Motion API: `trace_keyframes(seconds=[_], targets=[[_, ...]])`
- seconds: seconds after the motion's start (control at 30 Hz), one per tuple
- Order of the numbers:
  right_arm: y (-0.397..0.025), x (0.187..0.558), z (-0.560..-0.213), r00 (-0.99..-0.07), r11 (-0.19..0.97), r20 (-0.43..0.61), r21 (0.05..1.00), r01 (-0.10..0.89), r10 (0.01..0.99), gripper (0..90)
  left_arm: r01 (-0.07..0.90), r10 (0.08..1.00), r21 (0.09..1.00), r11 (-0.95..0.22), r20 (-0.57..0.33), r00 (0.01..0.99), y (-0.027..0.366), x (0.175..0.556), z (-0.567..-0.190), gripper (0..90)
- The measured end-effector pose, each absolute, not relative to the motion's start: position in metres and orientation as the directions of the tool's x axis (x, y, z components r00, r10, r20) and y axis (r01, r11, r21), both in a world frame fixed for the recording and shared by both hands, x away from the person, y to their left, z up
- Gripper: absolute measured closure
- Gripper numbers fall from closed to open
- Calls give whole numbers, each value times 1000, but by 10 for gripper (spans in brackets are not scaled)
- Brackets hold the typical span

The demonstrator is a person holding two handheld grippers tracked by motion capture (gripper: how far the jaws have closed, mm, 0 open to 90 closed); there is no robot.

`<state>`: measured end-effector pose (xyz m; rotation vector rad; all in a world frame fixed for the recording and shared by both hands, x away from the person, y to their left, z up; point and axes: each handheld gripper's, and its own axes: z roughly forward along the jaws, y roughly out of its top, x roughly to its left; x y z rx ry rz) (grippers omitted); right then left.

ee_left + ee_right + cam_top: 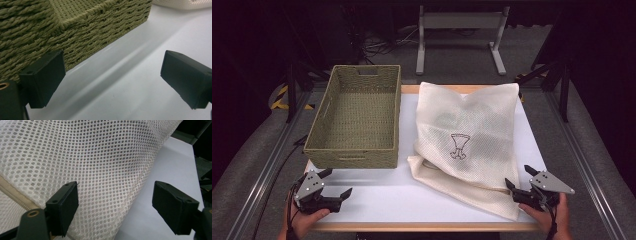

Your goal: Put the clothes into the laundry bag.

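Observation:
A cream mesh laundry bag (467, 135) with a small printed figure lies on the white table (412, 192), right of centre; dark shapes show through its mesh. An olive woven basket (357, 117) stands empty at the left. My left gripper (336, 183) is open near the table's front left, just in front of the basket's near wall (75, 32), jaws wide apart with nothing between them. My right gripper (521, 177) is open at the front right, by the bag's near right corner. Its jaws straddle the edge of the mesh (100, 165) without closing on it.
A beige zipper band (15, 195) runs along the bag's lower fold. A metal stand (459, 35) is on the floor beyond the table. Aluminium rails (272, 155) flank the table. Bare white surface lies along the front edge between the grippers.

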<state>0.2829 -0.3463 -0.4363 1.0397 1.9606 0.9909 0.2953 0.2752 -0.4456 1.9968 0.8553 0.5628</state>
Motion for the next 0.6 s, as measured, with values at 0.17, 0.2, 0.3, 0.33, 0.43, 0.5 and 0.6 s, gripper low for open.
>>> trace_keyframes(seconds=[0.17,0.2,0.3,0.33,0.43,0.5,0.6], targets=[[-346,283,-437,-437,383,-216,859,341,873,217,366,759,842,-395,75,647,275,297,-446,66],[-346,283,-437,-436,384,-217,858,342,873,216,371,765,837,-402,84,639,275,298,-446,67],[-346,283,-437,-435,387,-221,856,342,873,217,378,768,841,-387,67,637,276,298,-447,69],[-345,283,-437,-435,390,-226,857,338,872,217,377,767,842,-386,66,639,276,298,-446,69],[-345,283,-437,-435,391,-226,856,338,872,217,369,767,845,-386,72,637,277,298,-446,69],[-345,283,-437,-434,389,-224,856,340,873,216,371,769,846,-382,69,635,278,298,-446,69],[-345,283,-437,-432,391,-228,855,339,873,216,372,769,845,-384,69,636,278,299,-446,70]])
